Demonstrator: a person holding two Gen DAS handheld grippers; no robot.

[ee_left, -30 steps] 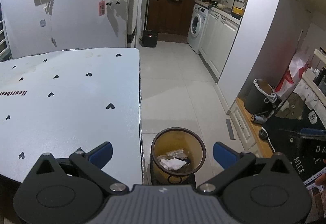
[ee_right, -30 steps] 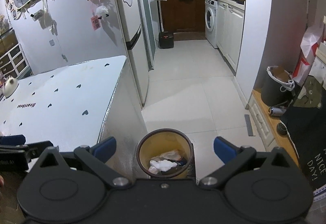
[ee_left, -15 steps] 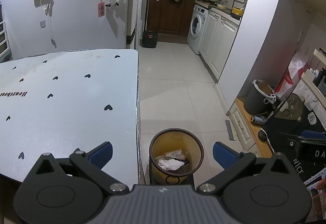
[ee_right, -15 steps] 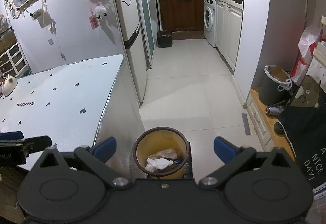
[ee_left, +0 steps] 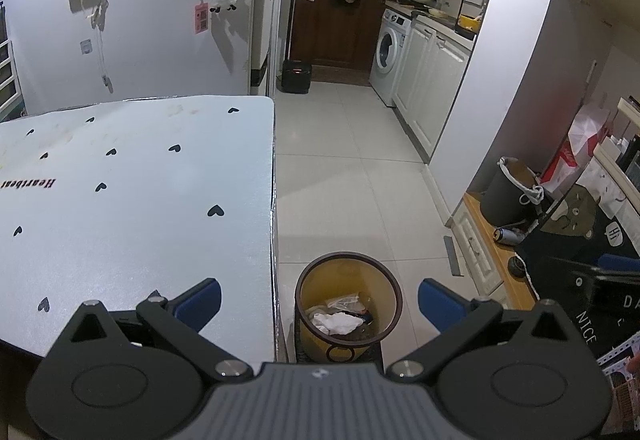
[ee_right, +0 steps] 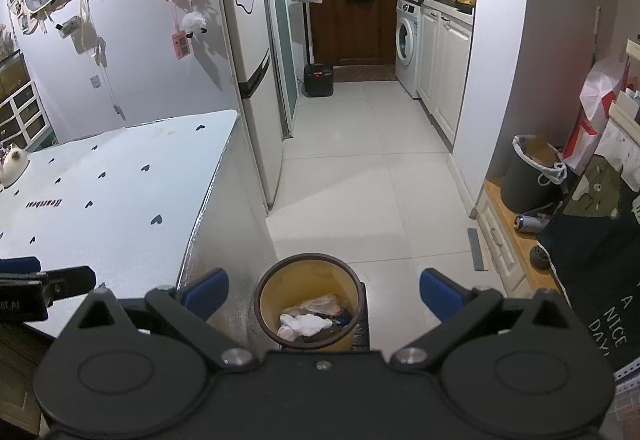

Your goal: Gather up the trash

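Not much has changed over the last second; both views just drifted back a touch, so the round yellow plastic bin with the dark rim [ee_left: 347,306] sits a bit lower and further out than before, below and ahead of both tools. The left hand-held gripper [ee_left: 319,302] has its blue fingers spread wide with nothing between them; same for the right hand-held gripper [ee_right: 323,292]. The crumpled white tissue and clear wrapper [ee_right: 310,318] are already lying in the bin; the white heart-print desk [ee_left: 132,199] to the left looks bare. My guess: collecting is basically done.
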